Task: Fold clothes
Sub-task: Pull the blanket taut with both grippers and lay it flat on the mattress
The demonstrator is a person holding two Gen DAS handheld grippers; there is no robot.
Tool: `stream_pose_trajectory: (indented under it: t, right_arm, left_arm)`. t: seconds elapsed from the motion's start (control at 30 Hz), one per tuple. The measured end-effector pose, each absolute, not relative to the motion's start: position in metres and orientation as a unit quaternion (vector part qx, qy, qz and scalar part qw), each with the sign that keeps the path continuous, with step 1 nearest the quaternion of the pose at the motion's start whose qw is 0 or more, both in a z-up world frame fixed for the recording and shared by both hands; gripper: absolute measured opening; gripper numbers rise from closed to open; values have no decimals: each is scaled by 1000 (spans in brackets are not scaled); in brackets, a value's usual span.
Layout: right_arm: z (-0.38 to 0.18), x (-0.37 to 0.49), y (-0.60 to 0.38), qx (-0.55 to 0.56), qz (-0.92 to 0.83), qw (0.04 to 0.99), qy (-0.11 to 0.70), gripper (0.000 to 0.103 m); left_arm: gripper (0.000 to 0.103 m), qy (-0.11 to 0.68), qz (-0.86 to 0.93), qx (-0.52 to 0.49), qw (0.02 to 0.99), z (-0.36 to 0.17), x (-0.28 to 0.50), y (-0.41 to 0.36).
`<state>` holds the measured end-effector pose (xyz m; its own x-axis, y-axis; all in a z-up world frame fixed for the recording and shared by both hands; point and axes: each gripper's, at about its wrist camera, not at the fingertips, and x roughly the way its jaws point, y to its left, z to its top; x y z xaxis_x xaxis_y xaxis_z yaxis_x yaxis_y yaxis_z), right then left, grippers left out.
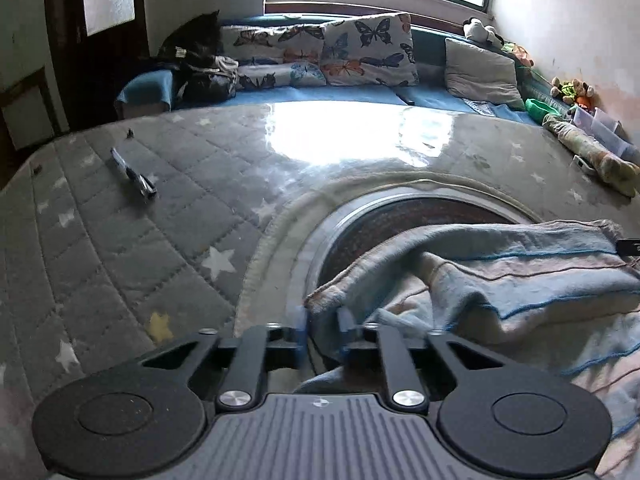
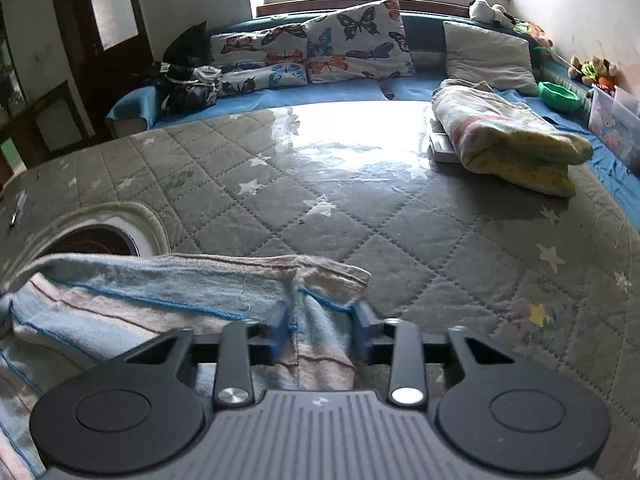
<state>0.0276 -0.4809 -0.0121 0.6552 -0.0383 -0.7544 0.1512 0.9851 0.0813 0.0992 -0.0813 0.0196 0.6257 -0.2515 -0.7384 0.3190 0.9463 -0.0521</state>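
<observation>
A pale blue and pink striped blanket-like cloth (image 1: 500, 280) lies partly folded on the grey quilted star mat (image 1: 140, 220). My left gripper (image 1: 323, 320) has its fingers closed on the cloth's left corner. The same cloth shows in the right wrist view (image 2: 160, 292). My right gripper (image 2: 320, 320) straddles the cloth's right end, its blue-padded fingers a hand-width apart with a fold of cloth between them. The cloth's lower part is hidden behind both gripper bodies.
A round cutout (image 1: 400, 208) in the mat shows a dark patterned surface beside the cloth. A folded yellow-pink blanket (image 2: 508, 140) lies at the back right. Butterfly pillows (image 2: 320, 52), a black bag (image 1: 196, 60) and toys (image 2: 592, 70) line the blue couch. A pen-like item (image 1: 134, 174) lies at left.
</observation>
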Motion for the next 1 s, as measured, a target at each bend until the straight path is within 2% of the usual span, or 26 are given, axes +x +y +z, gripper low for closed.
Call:
stream_pose_trajectory:
  t: [0.03,0.37,0.4,0.47,0.5,0.53,0.6,0.8,1.0]
  right_arm:
    - [-11,29,-481,67,-49,907,413,10]
    - [11,79,-467,33,-26,924,380,8]
    - [11,87,-466,31,-25,925,377,8]
    - [7,105,-466,31,-23,925,378,15]
    - [5,112,-466,30,-27,925,379,23]
    - [3,117,-466,27,-32,924,380,24]
    - [2,122,-469,31,-35,924,379,23]
    - [1,127,-465,32,-1,923,385,24]
    - [-17,139,-453,21,14,912,410,23]
  left_arm:
    - [5,402,-161,38,900,21,101,-79]
    - [5,297,-115,94,943,63,148,-76]
    - [5,292,-108,102,945,64,154,-78]
    - [5,294,-91,119,944,56,168,-81]
    - [5,299,-84,127,942,50,175,-83]
    - [5,306,-81,134,939,44,181,-84]
    - [5,325,-71,141,932,31,192,-83]
    - [14,353,-42,124,926,13,208,-73]
    - [14,353,-43,104,929,20,200,-78]
